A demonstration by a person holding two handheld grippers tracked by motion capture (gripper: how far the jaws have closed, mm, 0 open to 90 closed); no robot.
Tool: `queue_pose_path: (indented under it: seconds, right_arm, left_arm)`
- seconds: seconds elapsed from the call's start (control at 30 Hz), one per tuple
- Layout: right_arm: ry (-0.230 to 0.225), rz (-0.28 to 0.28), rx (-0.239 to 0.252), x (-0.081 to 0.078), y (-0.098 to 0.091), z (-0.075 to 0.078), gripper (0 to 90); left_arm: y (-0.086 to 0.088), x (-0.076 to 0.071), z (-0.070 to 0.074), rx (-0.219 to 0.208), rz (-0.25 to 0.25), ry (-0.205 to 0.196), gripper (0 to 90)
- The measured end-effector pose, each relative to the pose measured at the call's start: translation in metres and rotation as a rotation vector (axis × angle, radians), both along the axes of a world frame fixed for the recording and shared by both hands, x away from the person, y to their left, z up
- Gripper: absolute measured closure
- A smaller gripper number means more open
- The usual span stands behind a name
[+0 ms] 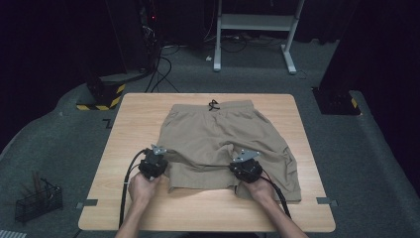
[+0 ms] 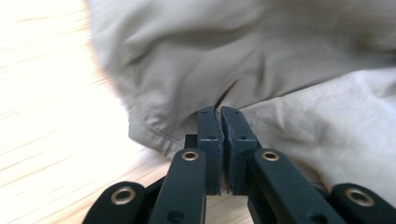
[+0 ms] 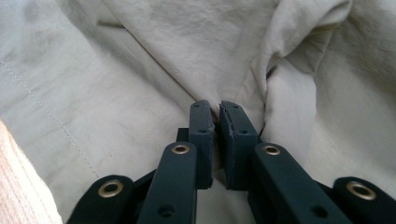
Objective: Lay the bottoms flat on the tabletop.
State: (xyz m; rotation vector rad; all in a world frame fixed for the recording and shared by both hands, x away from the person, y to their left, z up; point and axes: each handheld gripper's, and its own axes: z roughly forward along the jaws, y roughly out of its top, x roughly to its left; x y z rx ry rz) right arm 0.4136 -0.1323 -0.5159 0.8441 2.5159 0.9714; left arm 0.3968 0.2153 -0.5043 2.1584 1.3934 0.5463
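Khaki shorts [image 1: 218, 139] lie flat on the wooden table [image 1: 133, 114], waistband and black drawstring [image 1: 213, 104] at the far side. My left gripper [image 1: 156, 157] sits at the left leg's outer edge near the hem. In the left gripper view its jaws [image 2: 218, 112] stand together, pinching a fold of the shorts [image 2: 196, 60]. My right gripper [image 1: 246, 161] rests on the right leg, which is rumpled and folded near the hem. The right gripper [image 3: 217, 107] has its jaws nearly together with a ridge of the shorts [image 3: 154, 51] caught between the pads.
Bare wood runs along the table's near edge [image 1: 198, 218] and left side. On the floor stand a black wire basket [image 1: 37, 201] at the left, a black-and-yellow striped base [image 1: 101, 96] and a white desk frame [image 1: 252, 29] beyond the table, with cables [image 1: 163, 74].
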Motion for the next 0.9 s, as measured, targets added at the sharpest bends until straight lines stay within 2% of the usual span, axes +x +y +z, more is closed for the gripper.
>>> queue_pose_path:
  seconds: [0.03,0.1,0.17,0.23,0.33,0.43,0.63,0.77,0.83,0.9]
  right_arm:
    - [-0.002,0.001,0.002,0.000,-0.001,0.000,84.0]
    - [-0.001,-0.001,-0.002,0.000,0.000,0.000,84.3]
    - [-0.001,0.001,-0.006,0.000,0.002,0.000,84.2]
    - [0.000,0.003,-0.010,-0.001,0.004,0.001,83.2]
    - [0.013,0.014,0.002,-0.003,0.007,0.001,81.0]
    - [0.016,0.033,0.003,-0.006,0.010,0.001,81.2]
    - [0.027,0.097,0.001,-0.016,0.020,0.001,81.5]
    - [0.038,0.135,0.016,-0.021,0.025,0.001,75.5]
    - [0.043,0.131,0.023,-0.021,0.024,0.001,73.5]
    - [0.046,0.110,0.054,-0.018,0.019,0.004,71.5]
  left_arm:
    - [0.005,-0.001,0.001,0.005,0.009,-0.010,86.0]
    - [0.012,-0.003,0.005,-0.022,0.025,-0.030,83.1]
    - [0.014,-0.003,0.007,-0.025,0.042,-0.048,78.8]
    - [0.015,-0.003,0.007,-0.050,0.055,-0.053,72.6]
    - [0.011,-0.005,0.007,-0.081,0.048,-0.063,57.4]
    - [0.004,-0.007,0.007,-0.078,0.029,-0.073,51.5]
    - [-0.017,-0.009,0.004,-0.082,-0.038,-0.056,49.8]
    - [-0.033,-0.012,0.001,-0.097,-0.087,-0.033,48.5]
    - [-0.038,-0.013,0.000,-0.090,-0.102,-0.021,47.6]
    - [-0.042,-0.013,-0.004,-0.090,-0.107,-0.007,46.9]
